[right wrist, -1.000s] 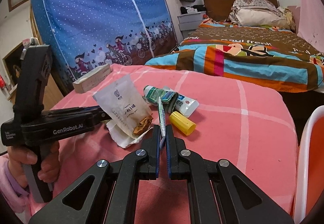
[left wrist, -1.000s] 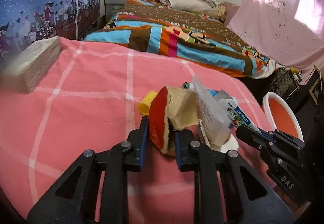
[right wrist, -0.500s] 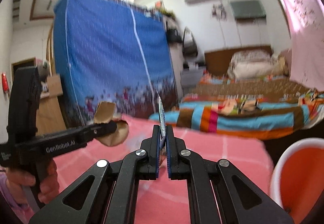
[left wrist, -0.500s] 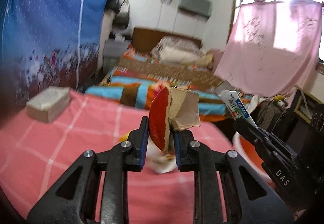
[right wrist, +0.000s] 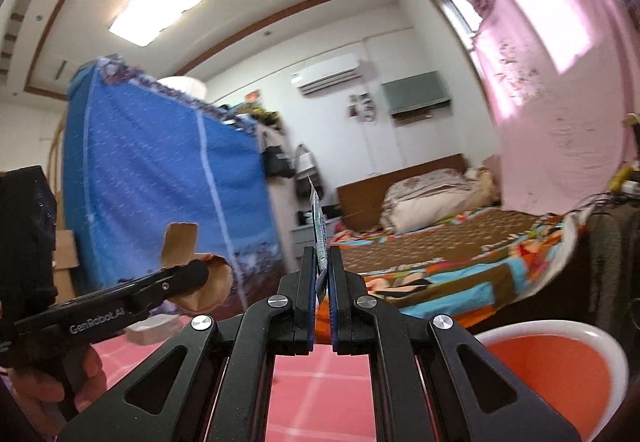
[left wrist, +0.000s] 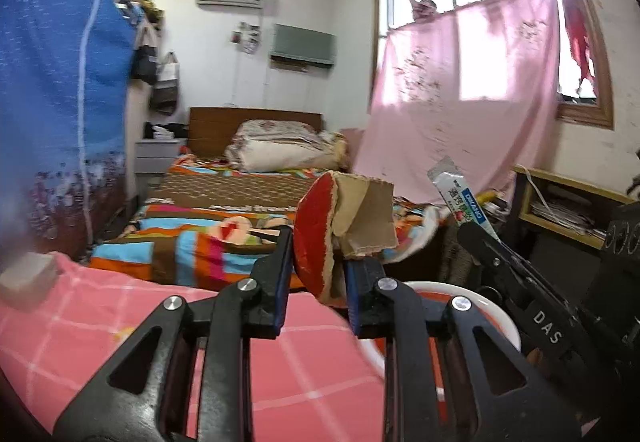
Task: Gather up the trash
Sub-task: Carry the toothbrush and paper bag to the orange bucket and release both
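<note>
Here, left hand-held gripper [left wrist: 316, 274] clamping torn cardboard [left wrist: 340, 230], right hand-held gripper [right wrist: 320, 282] pinching wrapper [right wrist: 319, 230]

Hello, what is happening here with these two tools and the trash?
A person is collecting trash with a claw in each hand. The left claw is closed on a torn piece of cardboard, red on one side. The right claw is shut on a flattened toothpaste tube. Both pieces are held in the air above the pink checked cover. A white bin with an orange inside stands just beside it, low on the right, and neither piece is in it yet.
</note>
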Demonstrator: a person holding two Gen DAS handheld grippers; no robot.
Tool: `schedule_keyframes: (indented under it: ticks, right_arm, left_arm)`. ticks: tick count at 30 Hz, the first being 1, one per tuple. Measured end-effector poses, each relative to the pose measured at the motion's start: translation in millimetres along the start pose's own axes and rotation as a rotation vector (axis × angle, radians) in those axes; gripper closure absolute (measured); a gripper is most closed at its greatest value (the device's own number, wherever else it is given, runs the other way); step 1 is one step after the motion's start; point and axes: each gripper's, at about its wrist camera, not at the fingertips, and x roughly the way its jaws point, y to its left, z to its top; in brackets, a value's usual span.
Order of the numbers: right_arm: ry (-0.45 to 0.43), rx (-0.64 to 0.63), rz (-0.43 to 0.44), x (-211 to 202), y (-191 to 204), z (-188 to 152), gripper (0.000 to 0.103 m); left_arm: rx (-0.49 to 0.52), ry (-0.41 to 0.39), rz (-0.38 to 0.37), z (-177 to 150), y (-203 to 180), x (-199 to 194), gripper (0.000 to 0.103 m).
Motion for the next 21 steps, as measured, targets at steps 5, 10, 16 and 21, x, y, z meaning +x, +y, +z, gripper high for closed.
schedule_keyframes:
  ticks: [5,10,16,21]
  right_arm:
    - [0.018,0.014,-0.079,-14.9,-28.6,0.5,0.099]
    - [0.06,0.031,-0.168,-22.6,-52.6,-2.9,0.099]
    - [0.147,0.081,-0.253,-20.5,-81.6,-10.0,0.099]
    - [0.215,0.101,-0.298,-24.3,-98.7,-20.5,0.098]
  left_arm:
    - [0.019,0.068,-0.072,-5.6,-30.3,23.0,0.075]
    - [0.02,0.161,-0.129,-13.9,-57.5,49.0,0.075]
    - [-0.015,0.301,-0.162,-25.1,-79.2,81.2,0.074]
    - [-0.079,0.422,-0.189,-37.0,-90.7,106.1,0.073]
